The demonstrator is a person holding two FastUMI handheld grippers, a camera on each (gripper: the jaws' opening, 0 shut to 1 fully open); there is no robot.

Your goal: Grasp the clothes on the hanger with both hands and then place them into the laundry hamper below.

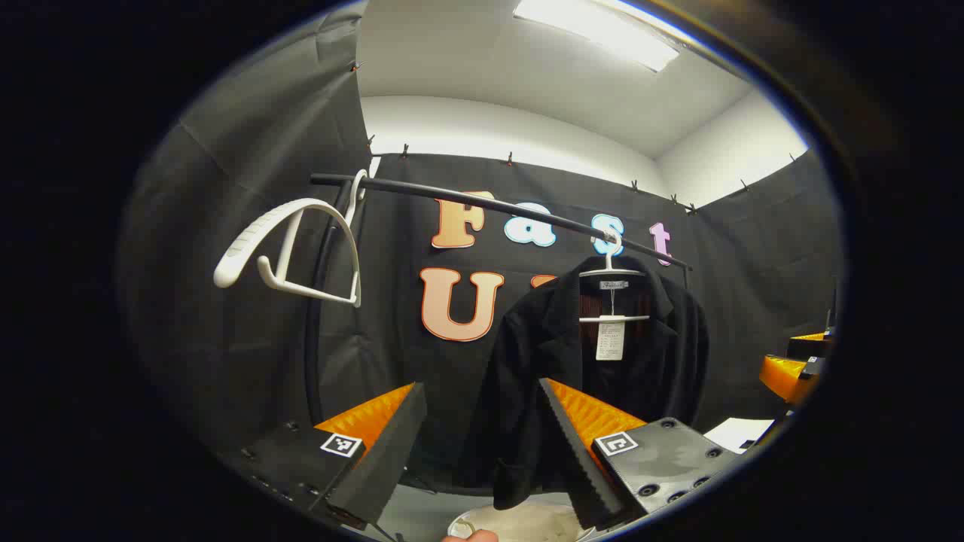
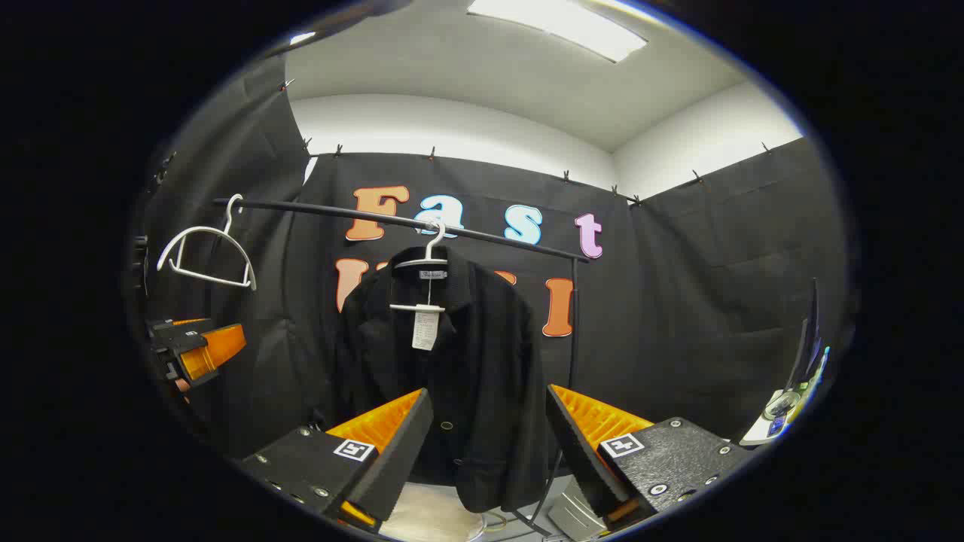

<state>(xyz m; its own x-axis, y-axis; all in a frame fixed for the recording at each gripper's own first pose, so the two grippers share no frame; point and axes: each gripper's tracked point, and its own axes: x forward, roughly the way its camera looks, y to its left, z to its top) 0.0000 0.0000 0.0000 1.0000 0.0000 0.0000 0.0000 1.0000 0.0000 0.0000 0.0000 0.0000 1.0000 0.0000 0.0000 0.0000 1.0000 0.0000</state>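
Claws (image 1: 482, 444) (image 2: 489, 452) level, spread wide, short of hanging jacket (image 2: 452, 361).

Right gripper view. A black jacket (image 2: 452, 369) hangs on a white hanger (image 2: 426, 263) from a black rail (image 2: 339, 213); a paper tag (image 2: 425, 330) dangles at its collar. An empty white hanger (image 2: 205, 252) hangs near the rail's left end. The right claw (image 2: 486, 444) stands open, its fingers apart on either side of the jacket's hem without touching it. The left claw (image 2: 197, 350) appears at the left edge. A white hamper rim (image 2: 433, 519) lies below the jacket.
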